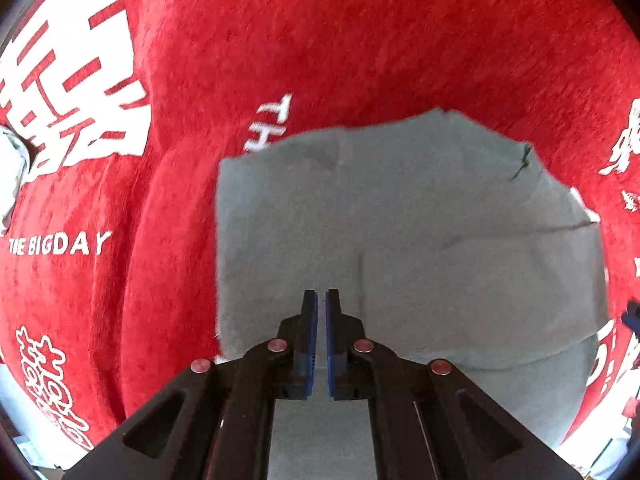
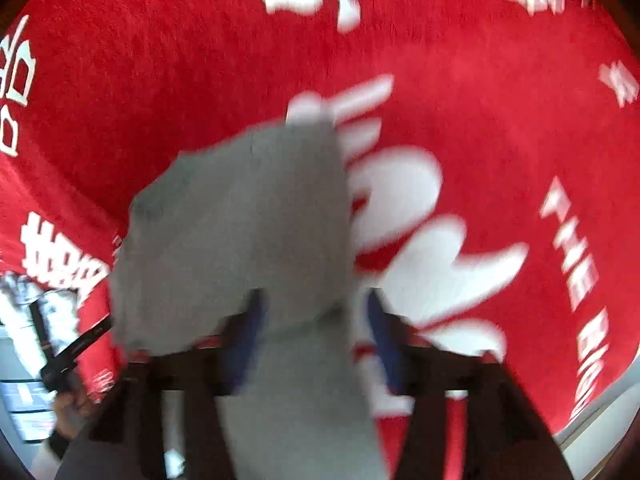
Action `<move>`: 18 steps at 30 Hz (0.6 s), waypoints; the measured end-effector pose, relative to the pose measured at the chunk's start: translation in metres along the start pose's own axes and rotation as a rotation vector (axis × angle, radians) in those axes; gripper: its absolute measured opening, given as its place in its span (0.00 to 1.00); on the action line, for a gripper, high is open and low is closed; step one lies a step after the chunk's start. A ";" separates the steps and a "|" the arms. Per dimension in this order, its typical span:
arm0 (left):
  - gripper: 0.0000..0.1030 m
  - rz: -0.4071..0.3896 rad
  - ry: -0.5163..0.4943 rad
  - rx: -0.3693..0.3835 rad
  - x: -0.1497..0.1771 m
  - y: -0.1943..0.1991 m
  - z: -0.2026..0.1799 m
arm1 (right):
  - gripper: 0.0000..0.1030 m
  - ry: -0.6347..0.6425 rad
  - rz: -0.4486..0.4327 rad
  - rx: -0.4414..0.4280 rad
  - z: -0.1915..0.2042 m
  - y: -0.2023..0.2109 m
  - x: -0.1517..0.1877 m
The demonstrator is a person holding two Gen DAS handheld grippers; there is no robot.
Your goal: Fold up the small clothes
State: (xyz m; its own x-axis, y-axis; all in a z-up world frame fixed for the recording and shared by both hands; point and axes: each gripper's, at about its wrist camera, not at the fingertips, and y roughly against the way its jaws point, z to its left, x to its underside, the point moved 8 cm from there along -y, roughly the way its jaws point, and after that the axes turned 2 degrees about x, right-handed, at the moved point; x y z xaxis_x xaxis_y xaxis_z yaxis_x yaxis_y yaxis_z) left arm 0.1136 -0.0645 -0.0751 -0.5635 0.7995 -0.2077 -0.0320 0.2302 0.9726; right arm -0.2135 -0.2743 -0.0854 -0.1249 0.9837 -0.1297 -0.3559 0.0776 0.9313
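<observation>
Left tool (image 1: 321, 300) nearly closed over grey garment (image 1: 400, 248), pinch unclear. Right tool (image 2: 314, 308) spread wide, blurred, grey cloth between fingers. Garment on red cloth (image 1: 360, 40). Looks light, floppy; best taken at edges or corners.

The left tongs (image 1: 321, 300) are matte black plastic, with two narrow fingers lined on their inner faces with blue ribbed pads (image 1: 313, 344). Angled black linkage arms run back from each finger, pinned by four round, reddish metallic rivets (image 1: 277, 345). Triangular cut-outs pierce the wide outer arms. The right tongs (image 2: 314, 320) show, through heavy blur, the same black frame and blue pads (image 2: 252, 336). A bare-skinned hand (image 2: 70, 408) grips a black handle at the left edge of the right wrist view.
</observation>
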 end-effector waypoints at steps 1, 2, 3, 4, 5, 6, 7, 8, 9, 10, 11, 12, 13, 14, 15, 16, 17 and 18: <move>0.05 -0.003 0.000 0.008 -0.001 -0.002 -0.007 | 0.64 -0.011 -0.008 0.006 -0.004 -0.004 -0.012; 0.05 -0.001 -0.002 0.014 -0.004 -0.005 -0.016 | 0.64 -0.036 0.004 -0.003 -0.007 -0.015 -0.026; 0.05 0.004 -0.006 0.015 -0.006 -0.009 -0.024 | 0.64 -0.051 0.013 -0.006 -0.003 -0.027 -0.034; 0.05 0.008 -0.010 0.016 -0.005 -0.011 -0.024 | 0.64 -0.067 0.028 0.000 -0.005 -0.039 -0.044; 0.05 0.012 -0.014 0.018 -0.005 -0.014 -0.030 | 0.64 -0.078 0.053 0.001 -0.006 -0.054 -0.052; 0.05 0.013 -0.017 0.021 -0.004 -0.015 -0.034 | 0.63 -0.079 0.073 -0.002 0.001 -0.067 -0.057; 0.05 0.015 -0.021 0.025 -0.003 -0.018 -0.040 | 0.54 -0.075 0.089 0.009 -0.004 -0.072 -0.059; 0.05 0.017 -0.024 0.025 -0.002 -0.018 -0.044 | 0.41 -0.060 0.095 0.034 -0.002 -0.076 -0.061; 0.05 0.019 -0.027 0.025 -0.001 -0.020 -0.048 | 0.09 -0.021 0.084 0.061 0.002 -0.075 -0.064; 0.05 0.019 -0.029 0.025 0.000 -0.021 -0.050 | 0.08 0.000 0.077 0.067 0.006 -0.074 -0.065; 0.05 0.018 -0.030 0.023 0.000 -0.023 -0.053 | 0.08 0.020 0.051 0.079 0.009 -0.069 -0.067; 0.05 0.020 -0.032 0.021 0.001 -0.026 -0.053 | 0.07 0.035 0.038 0.089 0.010 -0.067 -0.066; 0.05 0.024 -0.033 0.015 0.000 -0.030 -0.054 | 0.07 0.043 0.031 0.104 0.005 -0.066 -0.065; 0.05 0.029 -0.034 0.006 0.000 -0.035 -0.054 | 0.07 0.037 0.039 0.121 -0.003 -0.069 -0.062; 0.05 0.037 -0.033 -0.007 0.000 -0.041 -0.053 | 0.08 0.022 0.044 0.122 -0.008 -0.072 -0.061; 0.05 0.036 -0.029 -0.015 -0.001 -0.046 -0.050 | 0.08 -0.006 0.033 0.098 -0.015 -0.073 -0.060; 0.05 0.021 -0.025 -0.014 -0.004 -0.046 -0.048 | 0.08 -0.041 0.019 0.072 -0.021 -0.070 -0.059; 0.05 0.017 -0.024 -0.022 -0.007 -0.046 -0.046 | 0.08 -0.065 0.012 0.063 -0.026 -0.068 -0.058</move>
State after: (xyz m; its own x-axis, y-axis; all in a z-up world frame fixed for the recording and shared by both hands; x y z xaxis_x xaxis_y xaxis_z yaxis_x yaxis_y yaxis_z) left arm 0.0816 -0.1062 -0.1133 -0.5445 0.8163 -0.1929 -0.0407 0.2040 0.9781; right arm -0.2056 -0.3412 -0.1499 -0.0680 0.9929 -0.0980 -0.2952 0.0738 0.9526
